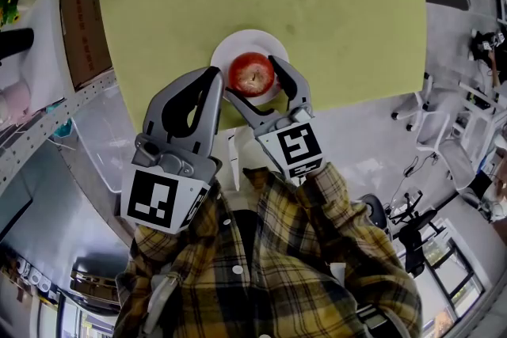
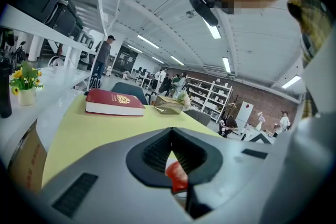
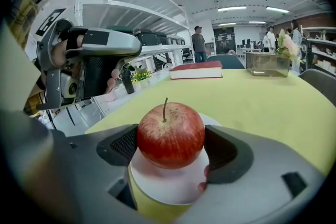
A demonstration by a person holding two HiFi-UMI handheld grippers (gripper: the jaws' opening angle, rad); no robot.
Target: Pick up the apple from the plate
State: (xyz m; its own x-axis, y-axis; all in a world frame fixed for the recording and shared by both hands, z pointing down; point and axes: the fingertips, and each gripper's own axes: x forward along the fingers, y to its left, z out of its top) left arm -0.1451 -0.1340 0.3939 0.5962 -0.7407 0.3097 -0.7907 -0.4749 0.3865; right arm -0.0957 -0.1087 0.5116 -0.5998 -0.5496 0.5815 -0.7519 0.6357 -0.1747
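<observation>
The plate (image 1: 228, 51) sits close to the near edge of the yellow-green table (image 1: 341, 20), and its near rim almost reaches that edge. Bare tabletop runs wide to the right and far beyond it. A red book (image 2: 114, 103) and a glass box (image 2: 169, 105) stand well apart from the plate at the far end. Off the table's left edge there is a cardboard box (image 1: 83, 36) on a lower surface.

The apple (image 3: 170, 135) stands upright on the plate, stem up. The right gripper (image 1: 252, 81) is clenched on the apple, one pad against each side. I cannot tell whether the fruit has left the plate. The left gripper (image 1: 215, 75) has its jaws pressed together with nothing in them. Its tip is just beside the plate's left rim, close to the right gripper.
</observation>
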